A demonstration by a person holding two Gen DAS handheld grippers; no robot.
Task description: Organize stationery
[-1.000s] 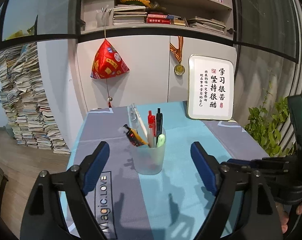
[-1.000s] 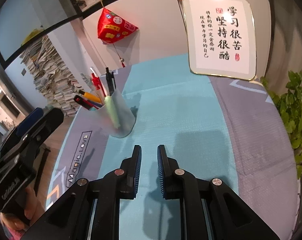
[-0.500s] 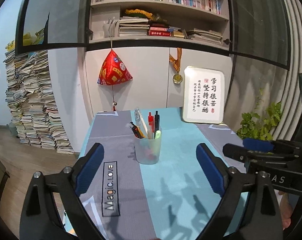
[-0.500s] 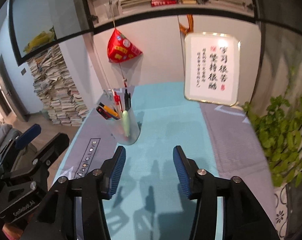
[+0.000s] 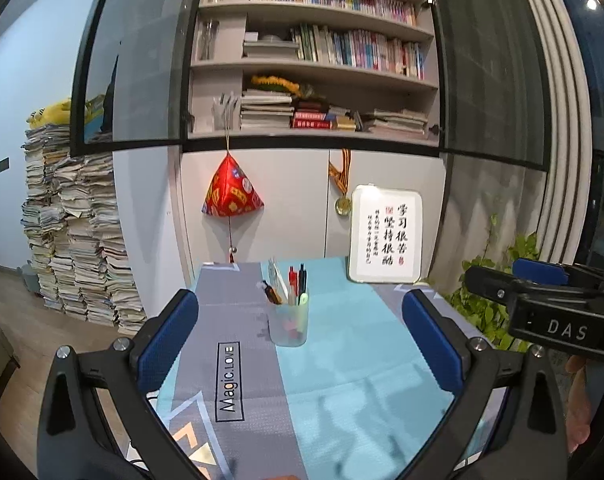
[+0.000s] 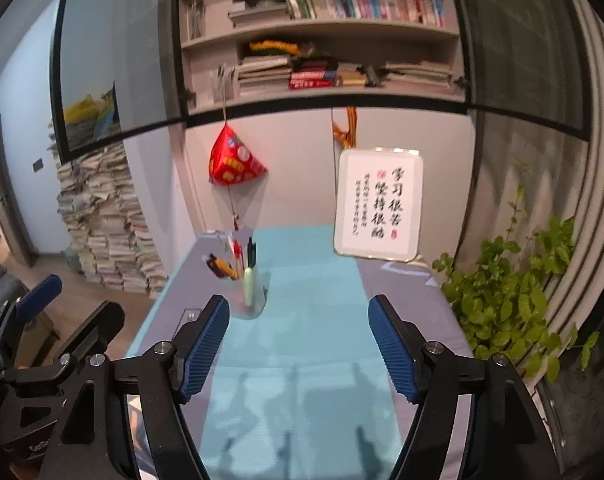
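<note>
- The bookcase (image 5: 313, 60) is filling the wall behind, with a paper stack (image 5: 74, 232) standing on the floor to its left and a plant (image 6: 513, 292) growing at the right.
- The worktop (image 5: 341, 380) is lying under a grey and teal cloth and is carrying very little; a framed sign (image 5: 385, 240) is leaning at its far right corner.
- The left tongs (image 5: 300, 350) are opening to their widest with nothing between the pads, only bare cloth showing in the gap.
- The right tongs (image 6: 300, 344) are opening too, also empty, the pads standing well apart over the teal strip.
- The cup (image 5: 289, 322) is standing upright near the worktop's middle, well ahead of both tongs and apart from each. From the left tongs it is sitting almost dead centre in the gap; from the right tongs it is lying ahead and to the left, just past the left pad. So the left hand is looking better lined up for any further reach.
- The cup is clear, frosted plastic, and the pens (image 5: 292, 286) are standing in it with their long axes near vertical, fanning slightly; one dark and orange pen (image 6: 221, 266) is leaning out to the left.
- No loose stationery is showing on the cloth, so the sorting is looking finished or nearly so.
</note>
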